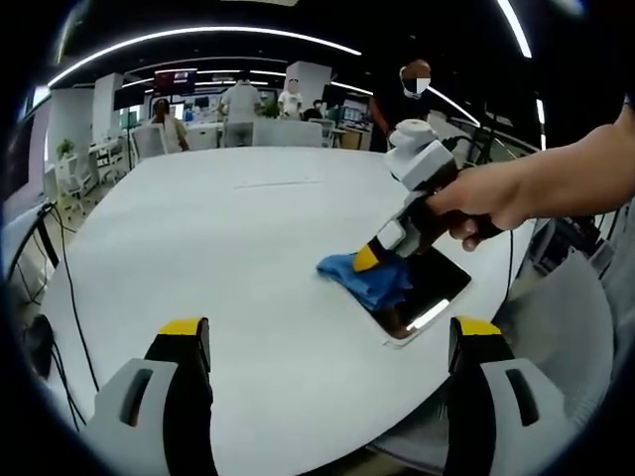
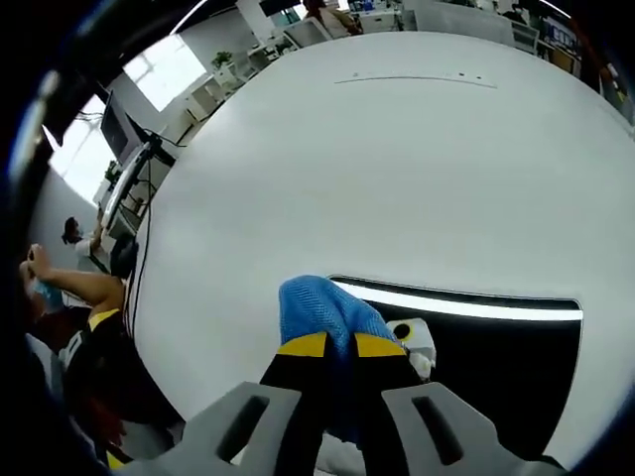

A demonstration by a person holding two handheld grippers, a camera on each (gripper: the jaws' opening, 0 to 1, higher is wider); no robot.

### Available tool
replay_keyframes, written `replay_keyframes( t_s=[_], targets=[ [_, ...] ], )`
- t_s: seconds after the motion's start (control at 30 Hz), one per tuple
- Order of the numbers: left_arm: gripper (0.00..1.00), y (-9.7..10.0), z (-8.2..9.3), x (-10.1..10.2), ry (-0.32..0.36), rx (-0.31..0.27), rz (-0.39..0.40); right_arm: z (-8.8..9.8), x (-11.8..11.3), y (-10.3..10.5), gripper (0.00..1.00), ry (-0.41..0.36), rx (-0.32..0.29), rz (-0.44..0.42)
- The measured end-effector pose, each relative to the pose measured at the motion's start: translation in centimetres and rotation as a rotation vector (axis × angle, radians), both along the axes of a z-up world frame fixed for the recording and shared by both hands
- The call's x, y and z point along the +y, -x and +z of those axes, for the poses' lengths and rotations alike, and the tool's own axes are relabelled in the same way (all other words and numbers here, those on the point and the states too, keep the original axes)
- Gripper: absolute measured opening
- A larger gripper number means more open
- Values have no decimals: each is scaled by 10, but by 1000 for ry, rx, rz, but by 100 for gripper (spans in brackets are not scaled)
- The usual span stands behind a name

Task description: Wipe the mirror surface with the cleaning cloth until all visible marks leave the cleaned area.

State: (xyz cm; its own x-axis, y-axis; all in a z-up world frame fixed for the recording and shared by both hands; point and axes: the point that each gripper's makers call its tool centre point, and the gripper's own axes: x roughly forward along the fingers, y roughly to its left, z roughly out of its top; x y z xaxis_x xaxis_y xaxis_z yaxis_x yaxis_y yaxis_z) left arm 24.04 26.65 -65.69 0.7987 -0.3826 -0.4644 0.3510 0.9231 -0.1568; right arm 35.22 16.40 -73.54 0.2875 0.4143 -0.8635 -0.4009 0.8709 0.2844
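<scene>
In the right gripper view, the right gripper point(image 2: 340, 347) is seen with its yellow-tipped jaws drawn close together, and the blue cleaning cloth point(image 2: 322, 309) is pinched between them, bunched up and spilling out toward 12 o'clock. The cloth is pressed down on the near-left corner of the mirror point(image 2: 496, 362), which is laid flat on the white desk point(image 2: 397, 169) and stretches away toward 3 o'clock; a bright strip of ceiling light is reflected along its upper edge, and the gripper's own reflection is caught just at 3 o'clock of the jaw tips. Out at 9 o'clock, past the desk edge, a monitor on a stand is made out, with people beside it. In the left gripper view, the left gripper point(image 1: 332, 342) is held wide open with nothing between its jaws, poised above the bare desk at 6 o'clock. Toward 3 o'clock of it, the right gripper point(image 1: 369, 260) is seen in a person's hand point(image 1: 486, 203), angled down onto the cloth point(image 1: 369, 280), which is lying over the far-left end of the mirror point(image 1: 432, 293). The mirror is set near the desk edge at 4 o'clock, with a grey chair point(image 1: 566, 327) tucked just beyond it. At 12 o'clock, across the broad desk, an open office with several people is taken in.
</scene>
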Motion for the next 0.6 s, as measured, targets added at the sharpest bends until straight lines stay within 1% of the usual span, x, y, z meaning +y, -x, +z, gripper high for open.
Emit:
replay_keyframes(
  t_s=[0.4,0.6],
  targets=[
    [99,3,1,-1,-2,2,-4,-1,1,10,3,1,14,17],
    [99,4,2,-2,-2,0,-7,-1,0,15,3,-8,26,7]
  ],
)
